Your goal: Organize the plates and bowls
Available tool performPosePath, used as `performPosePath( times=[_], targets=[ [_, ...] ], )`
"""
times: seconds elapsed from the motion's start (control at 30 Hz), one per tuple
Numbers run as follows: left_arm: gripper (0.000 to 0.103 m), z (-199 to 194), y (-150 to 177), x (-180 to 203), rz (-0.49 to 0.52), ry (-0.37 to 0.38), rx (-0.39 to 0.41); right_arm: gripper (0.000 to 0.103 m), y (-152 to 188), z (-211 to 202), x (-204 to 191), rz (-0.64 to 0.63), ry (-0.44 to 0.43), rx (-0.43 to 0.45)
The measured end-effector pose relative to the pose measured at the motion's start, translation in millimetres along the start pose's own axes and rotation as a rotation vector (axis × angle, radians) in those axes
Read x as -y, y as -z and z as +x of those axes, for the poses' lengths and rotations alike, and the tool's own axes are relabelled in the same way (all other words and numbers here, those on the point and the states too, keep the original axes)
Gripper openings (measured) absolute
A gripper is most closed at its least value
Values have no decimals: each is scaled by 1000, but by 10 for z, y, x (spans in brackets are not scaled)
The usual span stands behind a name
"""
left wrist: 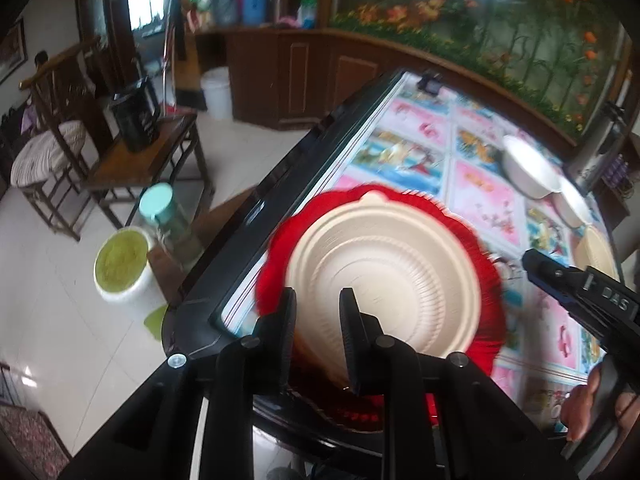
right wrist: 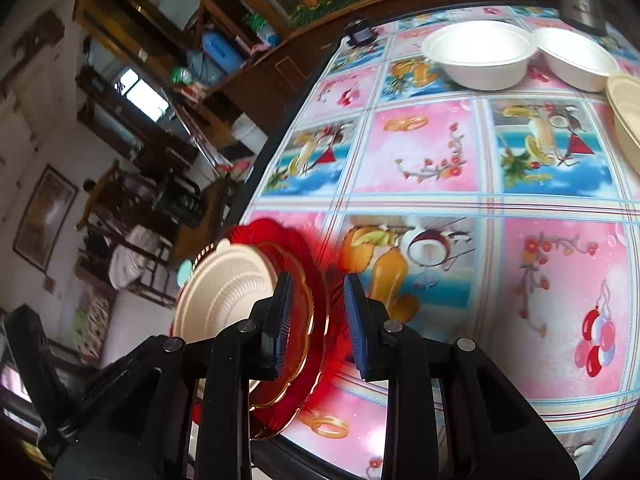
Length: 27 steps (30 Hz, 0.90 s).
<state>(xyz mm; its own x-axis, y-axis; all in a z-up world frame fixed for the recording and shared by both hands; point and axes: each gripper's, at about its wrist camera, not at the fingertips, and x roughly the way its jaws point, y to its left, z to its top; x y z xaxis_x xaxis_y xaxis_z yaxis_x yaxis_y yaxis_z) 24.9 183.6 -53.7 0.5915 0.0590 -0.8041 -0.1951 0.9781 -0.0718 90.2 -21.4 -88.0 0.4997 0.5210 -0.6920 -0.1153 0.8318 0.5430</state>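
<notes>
A beige ribbed bowl (left wrist: pixel 384 276) rests on a red scalloped plate (left wrist: pixel 276 240) at the table's near left corner. My left gripper (left wrist: pixel 318 300) straddles the bowl's near rim, one finger inside and one outside, and looks closed on it. In the right wrist view the bowl (right wrist: pixel 224 296) and the red plate (right wrist: pixel 296 340) look steeply tilted. My right gripper (right wrist: pixel 316 284) is open, its fingers on either side of the plate's rim. It also shows in the left wrist view (left wrist: pixel 580 292). Two white bowls (right wrist: pixel 480 54) (right wrist: pixel 580 60) and another beige bowl (right wrist: pixel 628 116) sit at the far side.
The table (right wrist: pixel 440 160) has a pink and blue patterned cloth and a black edge (left wrist: pixel 280 184). A small dark object (right wrist: pixel 362 34) lies at its far corner. A metal flask (left wrist: pixel 596 148) stands behind the white bowls. Off the left edge are a jar (left wrist: pixel 168 224), a bucket (left wrist: pixel 120 268) and chairs.
</notes>
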Motion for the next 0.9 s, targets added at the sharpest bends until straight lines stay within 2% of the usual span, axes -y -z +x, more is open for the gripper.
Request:
performPosePath(
  times=[0.1,0.3,0.33,0.4,0.43,0.47,0.6,0.9],
  targets=[
    [22,-58,11,219,61,2,27,26,-18,-81,73,14,-5,27],
    [23,-11,108,726,175,57,-6,26,25,-154,245,40,-28,32],
    [27,-12,118,815,190,64,-10,26,31,-180,280,44,-35,36],
    [40,-40,128,932,206,66,-7,26,38,-231,324,42,-39,48],
    [53,-58,132,1002,218,63,-2,26,37,-275,353,41,-38,59],
    [59,-89,144,1047,226,61,8,26,37,-322,384,40,-33,72],
    [61,-195,153,1245,265,54,58,26,20,-500,531,49,-18,116],
    [61,-227,183,1571,310,70,55,26,-23,-874,1029,135,11,186]
  ],
)
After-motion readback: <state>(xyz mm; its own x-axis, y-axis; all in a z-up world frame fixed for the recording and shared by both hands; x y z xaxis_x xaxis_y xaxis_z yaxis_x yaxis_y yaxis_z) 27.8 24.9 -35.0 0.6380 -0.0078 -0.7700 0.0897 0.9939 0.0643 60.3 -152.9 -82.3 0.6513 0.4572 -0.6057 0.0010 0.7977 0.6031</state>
